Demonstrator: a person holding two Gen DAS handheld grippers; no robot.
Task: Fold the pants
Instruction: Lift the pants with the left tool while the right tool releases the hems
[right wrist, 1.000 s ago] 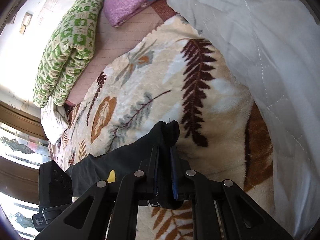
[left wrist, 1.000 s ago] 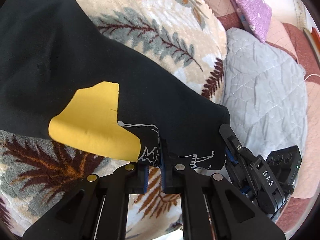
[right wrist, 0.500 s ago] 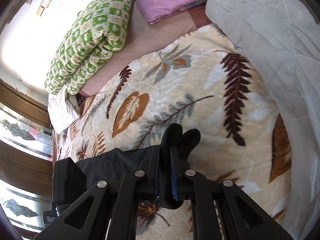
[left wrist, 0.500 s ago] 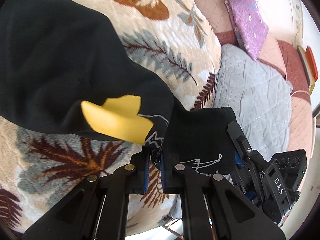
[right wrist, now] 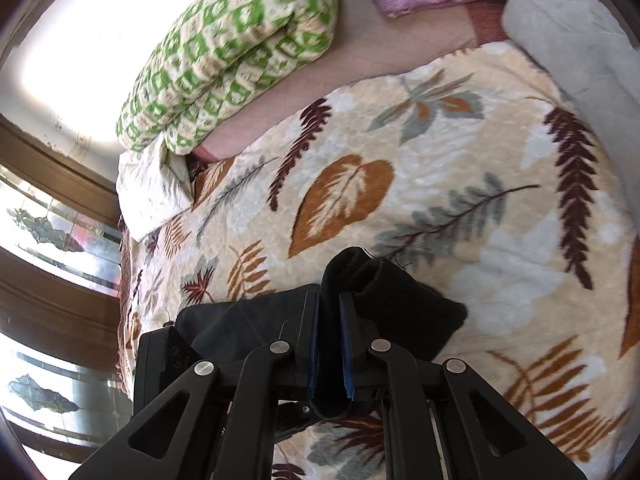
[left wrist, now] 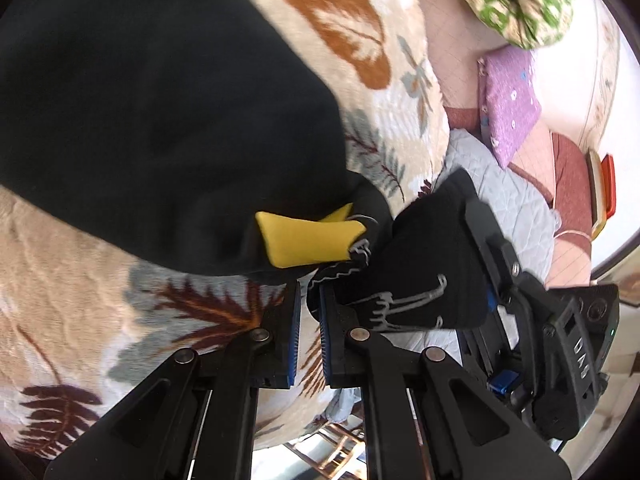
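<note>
My left gripper (left wrist: 309,304) and right gripper (right wrist: 329,312) each pinch the black pants (left wrist: 160,112) above the leaf-print blanket (right wrist: 460,208); the fabric's far end runs out of frame.

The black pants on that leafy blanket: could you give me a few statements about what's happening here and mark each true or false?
1. Both grippers are clamped on the black pants. True: the left gripper and right gripper each pinch black cloth.
2. The pants have a yellow patch. True.
3. The pants lie on a bare wooden floor. False: under them is a leaf-patterned blanket.
4. The green checked quilt is spread out flat. False: it sits folded, beyond the blanket's far edge.
5. A purple flowered cushion lies near the grey quilted cover. True.
</note>
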